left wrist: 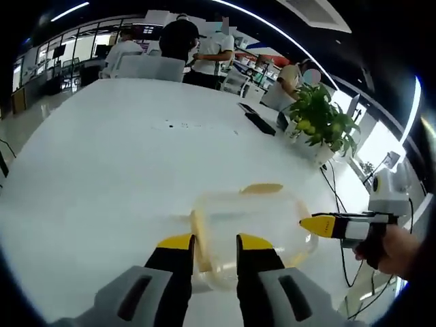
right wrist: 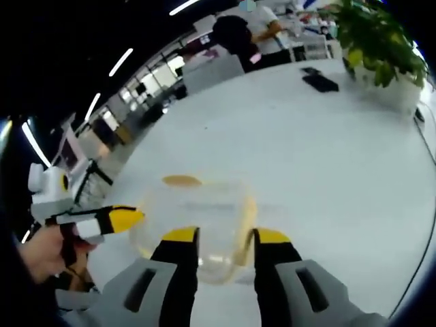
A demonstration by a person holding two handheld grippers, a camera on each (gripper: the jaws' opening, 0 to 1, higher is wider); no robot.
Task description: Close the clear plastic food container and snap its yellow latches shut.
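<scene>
The clear, rounded plastic food container (left wrist: 248, 228) with yellow latches (left wrist: 261, 188) rests near one edge of the white surface (left wrist: 122, 163), flanked by the left gripper (left wrist: 214, 240) and right gripper (right wrist: 225, 236), both parted and empty, apparently positioned to press opposite latches.

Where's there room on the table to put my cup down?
Lots of bare white table lies between the clear container and the people at the far end. It is crowded around the container, where both grippers meet, and near the potted plant and black items.
</scene>
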